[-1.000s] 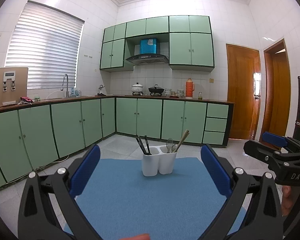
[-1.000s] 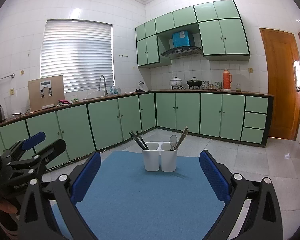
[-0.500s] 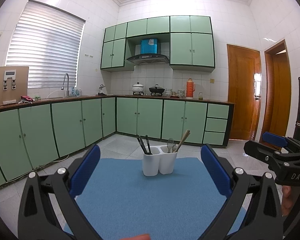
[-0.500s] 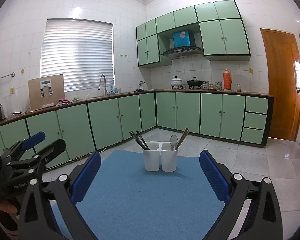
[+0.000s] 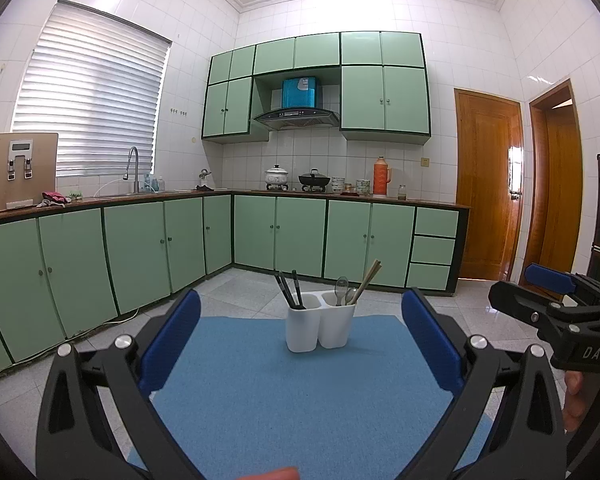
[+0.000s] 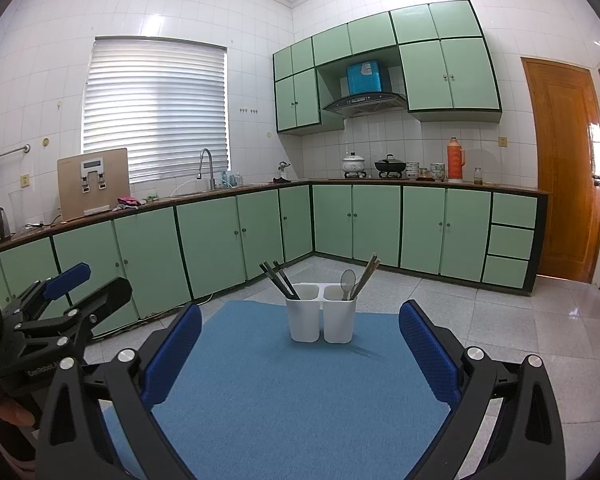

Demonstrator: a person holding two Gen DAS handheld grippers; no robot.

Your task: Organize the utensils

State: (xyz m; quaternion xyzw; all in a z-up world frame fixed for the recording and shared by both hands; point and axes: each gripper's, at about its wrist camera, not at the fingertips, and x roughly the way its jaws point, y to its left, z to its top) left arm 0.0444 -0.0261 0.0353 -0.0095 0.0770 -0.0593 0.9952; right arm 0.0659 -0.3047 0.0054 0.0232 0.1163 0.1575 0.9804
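Standing sorted in the white two-compartment plastic holder [image 6: 323, 313], utensils seem finished; both grippers [image 5: 300, 344] [image 6: 300, 344] gape, holding nothing.

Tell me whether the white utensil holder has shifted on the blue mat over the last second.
No. The white utensil holder sits at the same spot near the far edge of the blue mat in both views; no shift is visible.

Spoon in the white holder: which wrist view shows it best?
Right wrist: the spoon bowl stands clear above the holder rim. Left wrist shows the spoon smaller, crowded against the wooden chopsticks.
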